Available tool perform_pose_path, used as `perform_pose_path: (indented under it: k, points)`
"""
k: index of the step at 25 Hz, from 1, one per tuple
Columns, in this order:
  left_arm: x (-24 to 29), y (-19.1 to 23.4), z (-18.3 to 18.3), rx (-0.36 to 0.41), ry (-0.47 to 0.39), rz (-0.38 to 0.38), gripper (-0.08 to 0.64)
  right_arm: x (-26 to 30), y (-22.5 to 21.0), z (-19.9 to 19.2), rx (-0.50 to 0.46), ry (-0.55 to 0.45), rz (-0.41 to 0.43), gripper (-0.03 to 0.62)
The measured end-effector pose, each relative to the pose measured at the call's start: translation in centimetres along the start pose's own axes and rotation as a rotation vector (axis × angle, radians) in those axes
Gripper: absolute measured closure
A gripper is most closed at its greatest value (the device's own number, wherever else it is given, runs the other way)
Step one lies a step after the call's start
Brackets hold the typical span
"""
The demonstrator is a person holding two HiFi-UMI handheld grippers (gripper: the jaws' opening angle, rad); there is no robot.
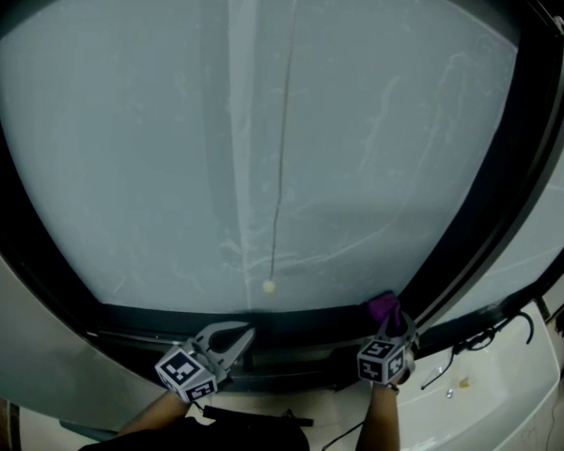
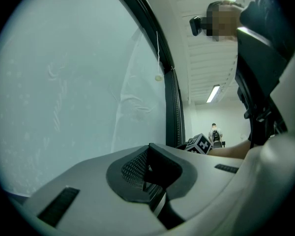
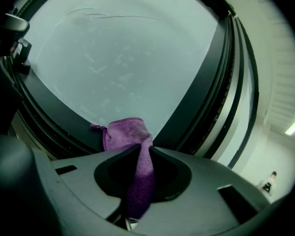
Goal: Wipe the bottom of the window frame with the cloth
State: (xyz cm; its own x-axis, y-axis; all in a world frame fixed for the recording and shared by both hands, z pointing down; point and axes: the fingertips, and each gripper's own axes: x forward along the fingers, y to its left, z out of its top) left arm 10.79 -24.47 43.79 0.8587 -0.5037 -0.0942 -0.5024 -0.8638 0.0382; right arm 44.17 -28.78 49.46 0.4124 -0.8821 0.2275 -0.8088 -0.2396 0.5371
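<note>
A large window with frosted glass fills the head view, and its dark bottom frame (image 1: 291, 322) runs across the lower part. My right gripper (image 1: 392, 332) is shut on a purple cloth (image 1: 383, 306) that sticks out past the jaw tips at the frame's right end, near the corner. In the right gripper view the purple cloth (image 3: 125, 134) lies against the dark frame (image 3: 59, 114) just below the glass. To the left, my left gripper (image 1: 237, 336) is shut and empty, hovering by the bottom frame. In the left gripper view my left gripper (image 2: 148, 154) shows its jaws closed together.
A blind cord with a small bead (image 1: 269, 287) hangs down the glass to just above the frame. A dark upright frame post (image 1: 508, 177) rises at the right. A black cable (image 1: 479, 332) lies on the white sill at the right.
</note>
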Motion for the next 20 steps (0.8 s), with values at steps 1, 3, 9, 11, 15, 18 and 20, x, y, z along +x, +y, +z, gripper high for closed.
perform_pose_path:
  k: [1,3,9,11,15,18,20]
  points:
    - [0.0,-0.1,-0.1,0.003,0.004,-0.001,0.558,0.0,-0.1,-0.1,0.013,-0.002,-0.001,0.528]
    - [0.0,-0.1,-0.1,0.005,0.008,-0.004,0.558,0.1,-0.3,-1.1,0.061,0.01,0.002,0.528]
    - [0.1,-0.1,0.2,-0.01,-0.01,0.004,0.558,-0.7,-1.6,-2.2,0.135,0.038,-0.007,0.528]
    - [0.0,0.0,0.1,-0.015,-0.009,0.004,0.558,-1.3,-1.6,-2.4,0.193,0.033,0.021,0.528]
    - [0.0,0.1,0.2,-0.013,-0.012,0.007,0.558,-2.9,-0.5,-2.1,0.343,-0.015,0.125,0.528]
    - [0.1,0.0,0.2,-0.009,-0.012,0.003,0.558,-4.5,-0.2,-2.3,0.393,-0.048,0.148,0.529]
    - [0.2,-0.1,0.2,-0.019,-0.011,0.006,0.558,-5.7,0.0,-2.4,0.41,-0.076,0.159,0.528]
